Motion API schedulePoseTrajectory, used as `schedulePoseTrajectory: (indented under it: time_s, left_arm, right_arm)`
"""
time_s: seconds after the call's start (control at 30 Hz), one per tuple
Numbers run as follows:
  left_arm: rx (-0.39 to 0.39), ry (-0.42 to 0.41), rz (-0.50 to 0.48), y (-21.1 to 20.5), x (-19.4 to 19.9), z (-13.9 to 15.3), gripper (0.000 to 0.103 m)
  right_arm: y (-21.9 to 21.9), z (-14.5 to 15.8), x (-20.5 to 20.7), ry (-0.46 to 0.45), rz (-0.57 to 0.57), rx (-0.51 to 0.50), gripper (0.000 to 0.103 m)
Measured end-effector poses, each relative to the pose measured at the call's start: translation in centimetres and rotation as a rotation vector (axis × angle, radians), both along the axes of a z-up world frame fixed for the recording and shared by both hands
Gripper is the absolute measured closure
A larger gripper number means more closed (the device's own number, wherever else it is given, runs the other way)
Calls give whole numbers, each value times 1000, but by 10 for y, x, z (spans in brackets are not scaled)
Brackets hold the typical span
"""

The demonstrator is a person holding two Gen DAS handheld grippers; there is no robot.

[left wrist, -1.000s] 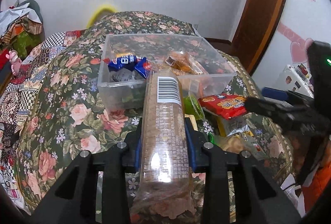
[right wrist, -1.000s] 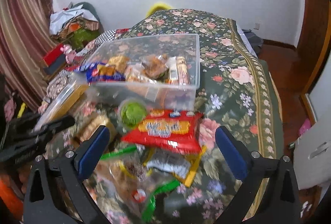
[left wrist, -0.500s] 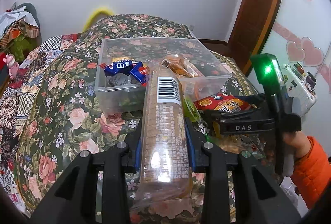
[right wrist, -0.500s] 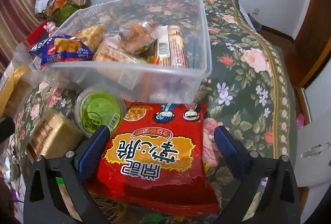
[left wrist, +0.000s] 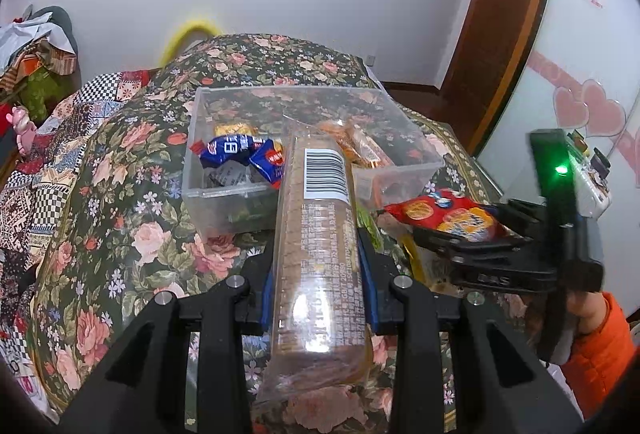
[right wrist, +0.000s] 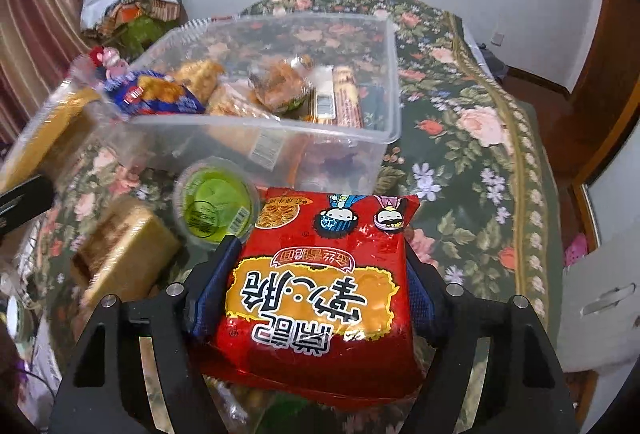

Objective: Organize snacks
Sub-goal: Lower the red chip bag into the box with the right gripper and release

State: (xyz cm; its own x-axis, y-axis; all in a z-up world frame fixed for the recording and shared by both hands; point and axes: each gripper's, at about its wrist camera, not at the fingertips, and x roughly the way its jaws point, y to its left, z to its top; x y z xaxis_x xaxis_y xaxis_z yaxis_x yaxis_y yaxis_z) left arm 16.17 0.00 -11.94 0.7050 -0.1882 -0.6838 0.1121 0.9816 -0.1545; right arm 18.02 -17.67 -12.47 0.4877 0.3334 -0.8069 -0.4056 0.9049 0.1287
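My left gripper [left wrist: 318, 266] is shut on a long clear sleeve of brown biscuits [left wrist: 316, 254] with a barcode label, held just short of the clear plastic bin [left wrist: 224, 189]. The bin holds a blue snack pack [left wrist: 244, 153] and several other snacks. My right gripper [right wrist: 316, 274] is shut on a red noodle snack bag [right wrist: 320, 298], in front of the bin [right wrist: 384, 137]. That gripper and the red bag [left wrist: 448, 211] also show at the right of the left wrist view.
A green-lidded cup [right wrist: 214, 203] and a tan wrapped block [right wrist: 120, 254] lie in front of the bin. The floral cloth [right wrist: 472, 161] covers the table, whose right edge drops to the floor. A wooden door [left wrist: 500, 33] stands at the right.
My right gripper has moved down to the red bag and closed on it. My left gripper still holds the biscuit sleeve and has barely moved.
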Motion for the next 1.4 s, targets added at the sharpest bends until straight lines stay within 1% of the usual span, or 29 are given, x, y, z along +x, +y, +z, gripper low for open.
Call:
schedulePoseTrajectory:
  time_s: [0.3, 0.47, 0.63, 0.8, 0.97, 1.27, 1.37, 1.4]
  left_arm:
    - [-11, -23, 18, 4, 11, 16, 69]
    - [-10, -46, 21, 5, 24, 28, 69]
    - [-8, -64, 22, 6, 42, 36, 69]
    - [-10, -61, 27, 4, 62, 34, 69]
    - [-29, -38, 35, 3, 89, 28, 69]
    - [-27, 22, 45, 1, 131, 8, 69]
    - [-12, 36, 50, 2, 142, 0, 69]
    - [-7, 35, 53, 2, 145, -1, 71]
  right_arm:
    - [-12, 40, -17, -82, -3, 71, 31]
    - [-3, 61, -11, -138, 13, 96, 31]
    - [5, 71, 1, -170, 12, 128, 31]
    - [16, 74, 21, -185, 6, 139, 31]
    - [26, 73, 41, -189, -4, 143, 31]
    - [28, 56, 75, -153, -37, 134, 31]
    - [28, 51, 82, -148, -37, 118, 31]
    - [28, 50, 83, -144, -33, 115, 31]
